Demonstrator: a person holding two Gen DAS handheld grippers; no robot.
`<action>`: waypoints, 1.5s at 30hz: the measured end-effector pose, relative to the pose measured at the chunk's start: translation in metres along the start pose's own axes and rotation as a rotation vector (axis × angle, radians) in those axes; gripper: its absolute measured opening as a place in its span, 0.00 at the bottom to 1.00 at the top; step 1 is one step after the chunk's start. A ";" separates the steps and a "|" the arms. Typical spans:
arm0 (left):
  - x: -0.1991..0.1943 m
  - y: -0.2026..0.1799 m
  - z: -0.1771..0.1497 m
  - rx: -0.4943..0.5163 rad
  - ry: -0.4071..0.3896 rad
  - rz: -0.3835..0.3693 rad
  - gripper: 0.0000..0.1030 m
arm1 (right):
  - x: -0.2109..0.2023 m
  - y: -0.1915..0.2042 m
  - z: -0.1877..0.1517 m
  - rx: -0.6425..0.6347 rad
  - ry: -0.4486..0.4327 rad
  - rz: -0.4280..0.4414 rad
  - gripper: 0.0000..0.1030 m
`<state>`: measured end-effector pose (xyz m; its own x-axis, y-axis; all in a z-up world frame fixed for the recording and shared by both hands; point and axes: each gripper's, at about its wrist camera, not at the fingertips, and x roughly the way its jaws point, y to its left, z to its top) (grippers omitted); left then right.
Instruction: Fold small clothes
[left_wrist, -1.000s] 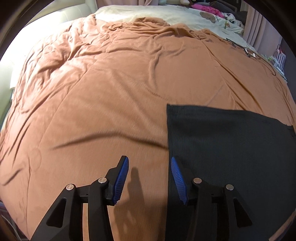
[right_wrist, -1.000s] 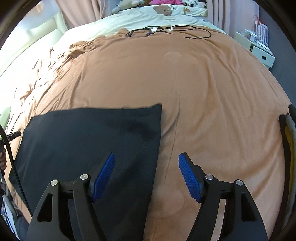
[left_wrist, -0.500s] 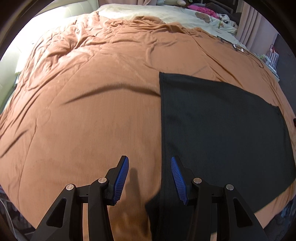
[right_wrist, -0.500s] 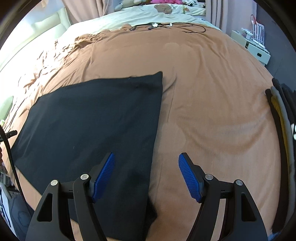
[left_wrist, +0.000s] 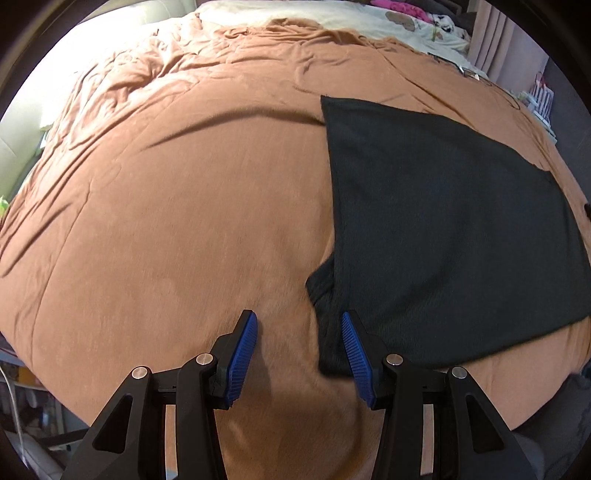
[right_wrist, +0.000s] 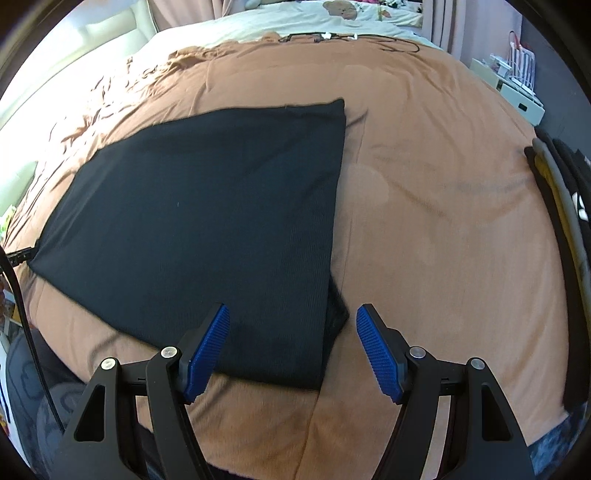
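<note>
hovering spread-fingered, left gripper (left_wrist: 298, 352) and right gripper (right_wrist: 291, 349) straddle black garment (left_wrist: 443, 229) edges.

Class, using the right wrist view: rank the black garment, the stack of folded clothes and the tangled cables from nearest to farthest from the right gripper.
1. Black garment: under the right gripper, left.
2. Stack of folded clothes: right edge, midway.
3. Tangled cables: far end of bed.

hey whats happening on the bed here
A person holds a gripper in each hand over a dark garment spread flat on a brown blanket. The left gripper is at the garment's near left corner, the right gripper at its near right corner. Both sets of jaws are open and grip nothing. Folded clothes are stacked to the right.
</note>
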<state>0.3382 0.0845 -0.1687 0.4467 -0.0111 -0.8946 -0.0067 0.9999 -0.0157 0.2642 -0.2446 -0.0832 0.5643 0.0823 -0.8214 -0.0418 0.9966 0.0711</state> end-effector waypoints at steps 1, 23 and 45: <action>-0.001 0.001 -0.002 0.001 -0.004 0.003 0.50 | 0.001 -0.001 -0.004 0.001 0.009 -0.009 0.67; -0.053 0.022 -0.042 -0.121 -0.137 -0.089 0.53 | -0.068 -0.019 -0.037 0.109 -0.025 -0.070 0.60; -0.023 0.044 -0.048 -0.349 -0.048 -0.397 0.53 | -0.014 -0.035 -0.048 0.401 -0.114 0.197 0.52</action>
<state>0.2847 0.1277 -0.1707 0.5159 -0.3789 -0.7683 -0.1226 0.8550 -0.5040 0.2179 -0.2806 -0.1011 0.6653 0.2469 -0.7046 0.1519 0.8793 0.4515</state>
